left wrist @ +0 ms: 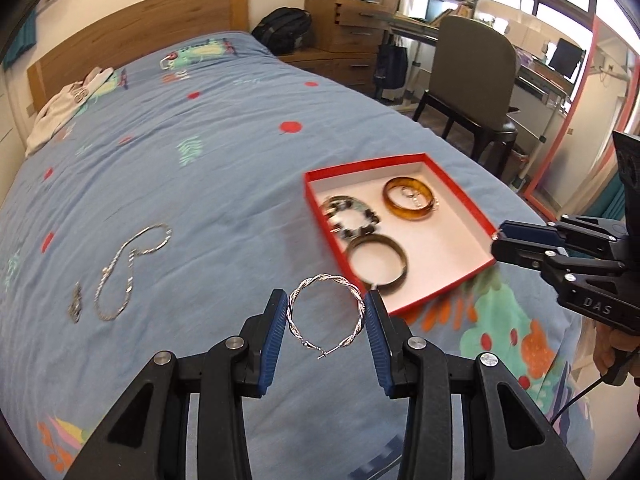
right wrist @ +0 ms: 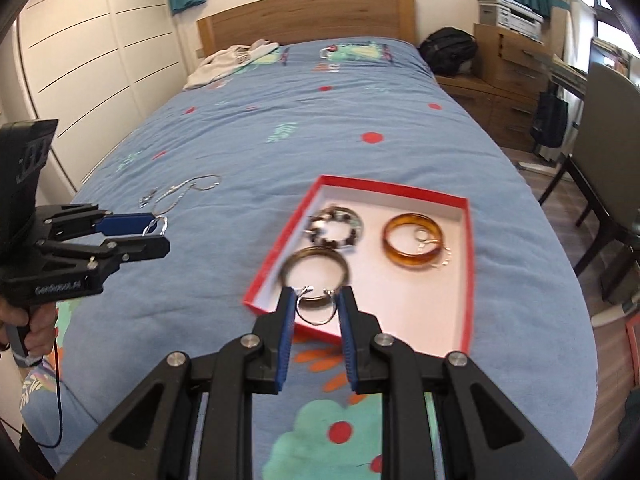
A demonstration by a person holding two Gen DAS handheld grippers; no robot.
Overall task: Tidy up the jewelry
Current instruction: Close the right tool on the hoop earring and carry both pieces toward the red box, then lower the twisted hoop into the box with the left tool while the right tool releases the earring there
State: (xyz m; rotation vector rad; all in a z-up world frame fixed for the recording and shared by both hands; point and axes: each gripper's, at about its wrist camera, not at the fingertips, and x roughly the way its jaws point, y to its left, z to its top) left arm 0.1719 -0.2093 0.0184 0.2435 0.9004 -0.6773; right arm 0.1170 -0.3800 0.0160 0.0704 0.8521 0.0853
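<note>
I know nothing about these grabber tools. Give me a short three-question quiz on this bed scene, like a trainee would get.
1. True or false: the left gripper holds a twisted silver hoop earring.
2. What does the right gripper hold between its fingers?
A. the amber bangle
B. a small silver hoop earring
C. nothing
3. Fill in: the silver chain necklace lies on the ____, outside the red box.

Key: 1 true; 2 B; 3 bedspread.
</note>
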